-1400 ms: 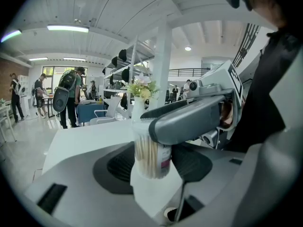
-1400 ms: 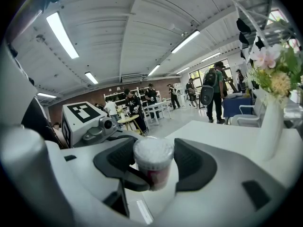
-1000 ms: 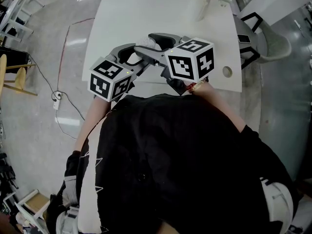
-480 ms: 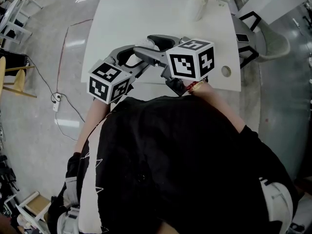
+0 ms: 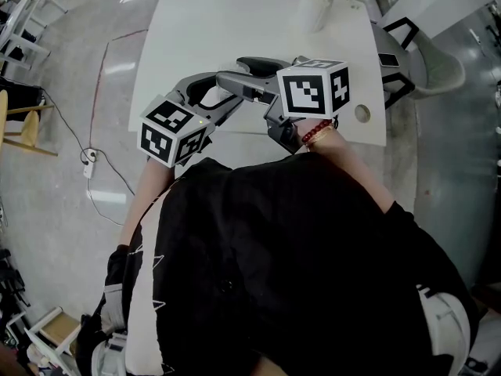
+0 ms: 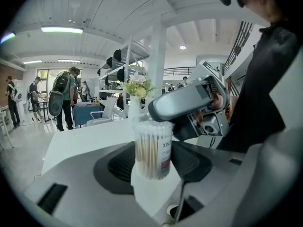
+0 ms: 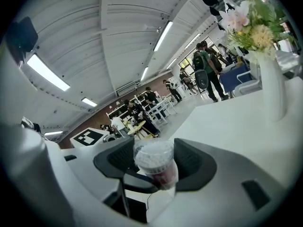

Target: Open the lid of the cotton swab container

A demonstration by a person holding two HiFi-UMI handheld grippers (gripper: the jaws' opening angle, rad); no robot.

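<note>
Right gripper view: my right gripper (image 7: 155, 161) has its two dark pads set wide, closed on the lid (image 7: 152, 154) of the cotton swab container (image 7: 161, 171). The container sits right between the jaws, its top end tipped toward the camera and white swab heads showing through the clear cap. Beyond the jaws is a white table (image 7: 227, 122), with a vase of flowers (image 7: 272, 86) far off to the right.

Left gripper view: my left gripper (image 6: 154, 161) is clamped on the container's body, one pad on each side. The tub stands upright between the jaws, packed with pale sticks, a pink label on its lower right. One grey jaw of the right gripper reaches in from the upper right and lies over the cap. I cannot tell whether the base rests on the table.

Head view: the two grippers meet ahead of my chest, over the near edge of the table. Their jaws hide the container.

I judge the tub light, thin-walled and rigid. Its round, smooth sides would likely slip or spin under a weak grip and crack or bow under a hard one. The best hold looks like the left pads low on the body and the right pads on the cap's rim only. It should stay upright, since the swabs would spill once the cap is off
</note>
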